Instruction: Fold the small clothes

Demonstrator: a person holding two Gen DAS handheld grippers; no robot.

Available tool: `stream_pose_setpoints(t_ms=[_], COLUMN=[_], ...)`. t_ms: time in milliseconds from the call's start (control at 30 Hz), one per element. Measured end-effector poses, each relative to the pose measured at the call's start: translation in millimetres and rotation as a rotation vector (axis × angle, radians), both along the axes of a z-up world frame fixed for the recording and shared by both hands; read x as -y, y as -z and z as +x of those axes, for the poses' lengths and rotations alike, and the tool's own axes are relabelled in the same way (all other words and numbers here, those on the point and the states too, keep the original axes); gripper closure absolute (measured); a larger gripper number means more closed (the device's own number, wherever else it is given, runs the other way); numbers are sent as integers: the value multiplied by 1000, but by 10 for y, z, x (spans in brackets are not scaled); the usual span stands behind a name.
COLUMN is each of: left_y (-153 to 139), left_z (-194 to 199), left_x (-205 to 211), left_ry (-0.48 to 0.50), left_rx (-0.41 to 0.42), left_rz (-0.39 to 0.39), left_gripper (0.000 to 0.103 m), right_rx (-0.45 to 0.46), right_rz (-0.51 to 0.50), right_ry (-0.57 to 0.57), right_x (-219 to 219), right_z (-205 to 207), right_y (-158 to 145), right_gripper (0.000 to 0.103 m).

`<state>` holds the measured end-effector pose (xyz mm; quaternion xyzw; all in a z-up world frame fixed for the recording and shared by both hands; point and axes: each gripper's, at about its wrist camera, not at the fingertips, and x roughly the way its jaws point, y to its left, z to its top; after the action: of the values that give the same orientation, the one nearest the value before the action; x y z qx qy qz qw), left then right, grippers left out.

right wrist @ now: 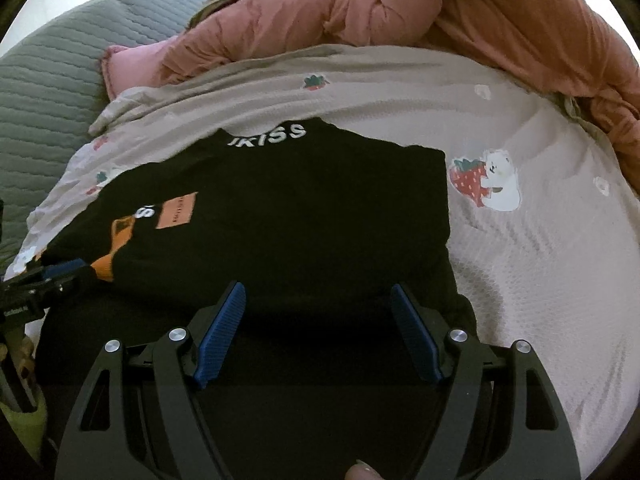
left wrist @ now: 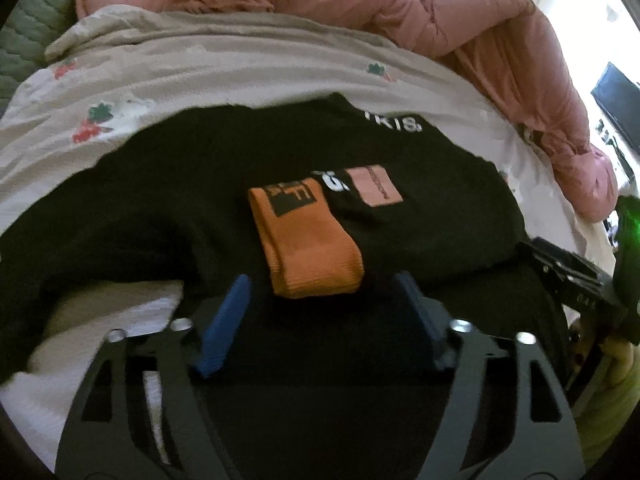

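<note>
Left wrist camera, right wrist camera: both looking steeply down, close over the bed (right wrist: 540, 264); both showing the black garment (left wrist: 420, 232) centre frame.

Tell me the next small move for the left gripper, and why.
Probably ease the left gripper back from the orange sock: its jaws stand open, the sock lies folded on the black shirt, free of the pads.

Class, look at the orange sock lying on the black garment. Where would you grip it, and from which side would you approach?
Probably grip the orange sock at its near, rounded folded end, coming from the near side with the open left claw. That end points straight at the claw's gap, overhangs a fold of the black garment, and is thick enough to pinch.
</note>
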<state>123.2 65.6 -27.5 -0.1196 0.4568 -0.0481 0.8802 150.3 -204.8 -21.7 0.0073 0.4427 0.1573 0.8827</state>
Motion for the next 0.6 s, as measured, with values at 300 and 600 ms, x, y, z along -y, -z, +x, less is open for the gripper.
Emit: stream_pose_setpoints(t_ms=[300,600], left_y=[-164,-247], left_z=[-123,-231], left_x=[-195,-382], left_ry=[-86,-163], left_rx=[36,41], left_rz=[45,93], left_gripper=[10,10], right_rx=[61,109], right_rz=[22,20], right_ry=[-45,-104], right_x=[-135,-363], right_z=[-176,-319], right_y=[-236,-409], right_gripper=[10,8])
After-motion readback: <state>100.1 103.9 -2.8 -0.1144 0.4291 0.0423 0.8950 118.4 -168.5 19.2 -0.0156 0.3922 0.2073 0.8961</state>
